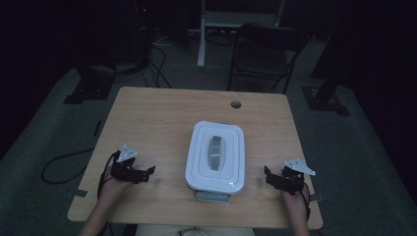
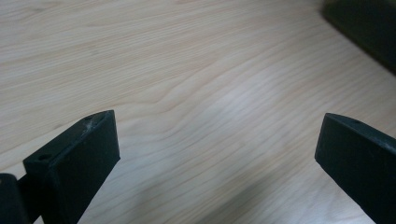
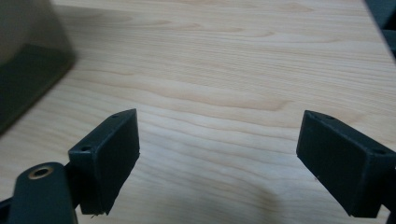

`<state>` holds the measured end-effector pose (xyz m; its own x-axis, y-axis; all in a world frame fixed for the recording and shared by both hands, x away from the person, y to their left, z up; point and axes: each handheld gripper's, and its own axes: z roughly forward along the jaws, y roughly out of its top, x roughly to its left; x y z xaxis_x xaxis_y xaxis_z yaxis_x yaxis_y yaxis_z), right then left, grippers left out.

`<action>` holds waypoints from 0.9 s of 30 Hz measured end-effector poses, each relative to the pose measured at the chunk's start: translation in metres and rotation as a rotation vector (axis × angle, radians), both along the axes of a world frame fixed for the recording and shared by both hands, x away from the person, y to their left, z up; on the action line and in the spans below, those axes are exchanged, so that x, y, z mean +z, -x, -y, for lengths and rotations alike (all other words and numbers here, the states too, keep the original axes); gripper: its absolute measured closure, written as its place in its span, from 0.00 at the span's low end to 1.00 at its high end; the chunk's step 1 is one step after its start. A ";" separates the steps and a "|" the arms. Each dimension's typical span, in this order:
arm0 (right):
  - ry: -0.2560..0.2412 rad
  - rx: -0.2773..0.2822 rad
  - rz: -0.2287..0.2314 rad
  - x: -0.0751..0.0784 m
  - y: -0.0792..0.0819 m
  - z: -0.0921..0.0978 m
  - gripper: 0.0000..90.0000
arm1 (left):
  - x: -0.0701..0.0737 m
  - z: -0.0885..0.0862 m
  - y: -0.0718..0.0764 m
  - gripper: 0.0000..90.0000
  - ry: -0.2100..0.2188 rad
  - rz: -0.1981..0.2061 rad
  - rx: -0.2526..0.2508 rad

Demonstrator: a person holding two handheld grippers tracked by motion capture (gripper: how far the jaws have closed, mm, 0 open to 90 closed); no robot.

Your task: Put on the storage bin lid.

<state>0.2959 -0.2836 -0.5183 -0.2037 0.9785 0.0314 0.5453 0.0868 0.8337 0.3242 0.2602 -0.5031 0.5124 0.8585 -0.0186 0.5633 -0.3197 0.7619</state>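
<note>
High view: white rectangular plastic lidded container [image 1: 215, 156] at mid-table on light wooden table [image 1: 147, 118], left gripper [image 1: 146, 172] and right gripper [image 1: 269, 175] flanking it, well apart, jaws wide and empty; likely pre-approach, next needing both to close in on its sides.

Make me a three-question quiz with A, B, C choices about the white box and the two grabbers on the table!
1. Where is the white box?
A. between the two grippers
B. on the floor
C. at the table's far left corner

2. What colour is its lid?
A. red
B. white
C. green

3. How do the left gripper jaws stand?
A. shut on the box
B. shut on nothing
C. wide apart, with bare table between

Answers: 1 A, the high view shows the left gripper on one side and the right gripper on the other. 2 B, the lid looks white. 3 C, the left gripper view shows a gap.
</note>
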 end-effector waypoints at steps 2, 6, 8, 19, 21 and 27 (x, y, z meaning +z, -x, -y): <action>0.012 -0.021 -0.006 -0.001 -0.001 0.001 0.14 | -0.001 -0.006 0.002 0.01 -0.007 -0.003 0.021; 0.038 -0.060 -0.025 -0.004 -0.001 0.004 0.14 | -0.004 -0.018 0.005 0.01 -0.007 -0.006 0.062; 0.046 -0.069 -0.034 -0.006 -0.002 0.005 0.14 | -0.005 -0.024 0.008 0.01 -0.005 -0.006 0.083; 0.004 -0.078 -0.059 -0.005 -0.001 0.008 0.14 | -0.004 -0.050 0.016 0.01 -0.029 0.005 0.231; 0.047 -0.113 -0.054 -0.004 0.001 0.008 0.14 | -0.004 -0.053 0.016 0.01 -0.024 0.003 0.246; -0.044 -0.146 -0.103 -0.006 0.000 0.022 0.15 | -0.006 -0.056 0.015 0.01 -0.045 -0.012 0.264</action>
